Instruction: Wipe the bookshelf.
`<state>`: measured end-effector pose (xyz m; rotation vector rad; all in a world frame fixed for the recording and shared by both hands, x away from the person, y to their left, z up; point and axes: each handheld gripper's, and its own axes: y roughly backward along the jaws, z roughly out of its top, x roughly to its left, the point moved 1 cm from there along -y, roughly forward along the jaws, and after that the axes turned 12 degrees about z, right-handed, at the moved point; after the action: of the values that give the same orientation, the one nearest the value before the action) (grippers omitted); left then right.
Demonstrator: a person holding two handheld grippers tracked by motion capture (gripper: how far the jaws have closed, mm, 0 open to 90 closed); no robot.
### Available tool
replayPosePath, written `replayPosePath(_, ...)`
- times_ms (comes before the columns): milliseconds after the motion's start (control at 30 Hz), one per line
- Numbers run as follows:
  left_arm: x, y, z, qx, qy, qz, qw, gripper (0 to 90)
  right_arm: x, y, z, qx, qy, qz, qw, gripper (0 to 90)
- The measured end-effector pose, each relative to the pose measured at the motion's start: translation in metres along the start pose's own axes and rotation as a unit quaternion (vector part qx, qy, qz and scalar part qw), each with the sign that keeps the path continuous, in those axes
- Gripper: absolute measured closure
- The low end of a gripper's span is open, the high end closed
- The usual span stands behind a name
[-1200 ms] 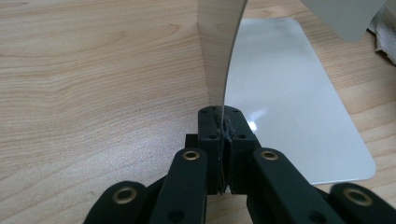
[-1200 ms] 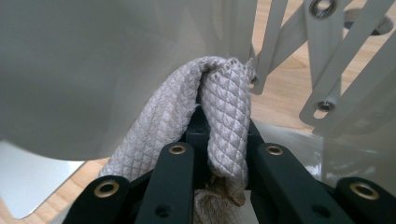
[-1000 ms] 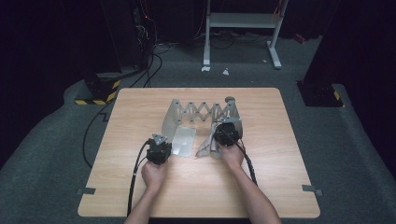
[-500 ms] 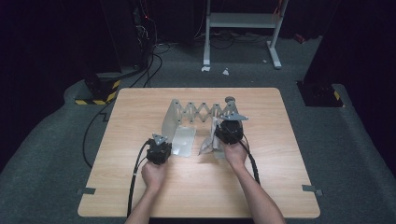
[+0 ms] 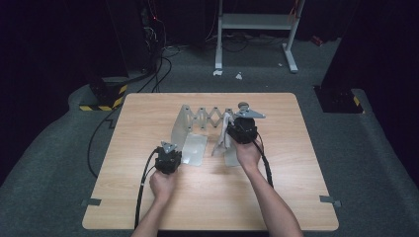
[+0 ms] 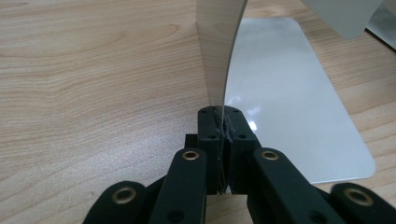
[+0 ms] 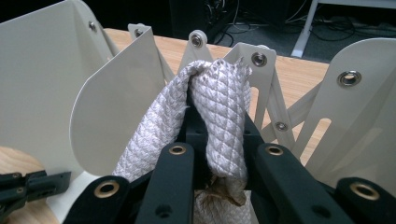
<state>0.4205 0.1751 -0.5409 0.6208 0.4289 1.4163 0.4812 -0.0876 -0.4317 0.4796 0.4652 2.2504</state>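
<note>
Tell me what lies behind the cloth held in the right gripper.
Behind the quilted cloth, clamped in the right gripper, stand the cream metal rack's scissor-linked bars with rivets, then the table edge. The bars directly behind the cloth are covered.

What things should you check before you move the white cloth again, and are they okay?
1. Right gripper has hold of the cloth: ok, the jaws are shut on a fold of it.
2. Left gripper steadies the rack: ok, the jaws are shut on the edge of an upright plate.
3. Rack sits flat on the table: ok, its base plate lies on the wood.
4. Cloth hangs free of the rack: cannot tell, its lower end is hidden.
5. Room between the plates: ok, the scissor links are stretched open.
</note>
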Motion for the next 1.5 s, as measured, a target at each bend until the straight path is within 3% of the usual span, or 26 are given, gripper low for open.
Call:
replayPosePath(200, 0.0, 0.0, 0.0, 0.0, -0.001, 0.001, 1.0, 86.5, -0.003, -0.003, 0.006, -0.004, -0.006, -0.007, 0.9999, 81.7)
replayPosePath(367, 0.0, 0.0, 0.0, 0.0, 0.0, 0.0, 1.0, 86.5, -0.006, -0.007, 0.001, -0.003, -0.008, -0.011, 0.9999, 81.8)
replayPosePath(733, 0.001, 0.0, 0.0, 0.002, 0.002, -0.003, 1.0, 86.4, -0.021, -0.035, -0.034, 0.054, -0.014, -0.009, 0.9984, 81.9)
replayPosePath(900, 0.001, 0.0, 0.0, 0.003, 0.002, -0.003, 1.0, 86.4, -0.027, -0.044, -0.041, 0.078, -0.017, -0.009, 0.9968, 81.9)
replayPosePath(1133, 0.001, 0.0, 0.0, 0.002, 0.001, -0.001, 1.0, 86.3, -0.029, -0.041, -0.04, 0.079, -0.026, -0.005, 0.9965, 81.8)
replayPosePath(1300, 0.001, 0.0, 0.0, 0.002, 0.001, -0.002, 1.0, 86.3, -0.023, -0.022, -0.024, 0.039, -0.017, -0.004, 0.9991, 81.8)
replayPosePath(1500, 0.001, 0.0, 0.0, 0.002, 0.002, -0.003, 1.0, 86.3, -0.019, -0.012, -0.002, 0.023, -0.009, -0.004, 0.9997, 81.7)
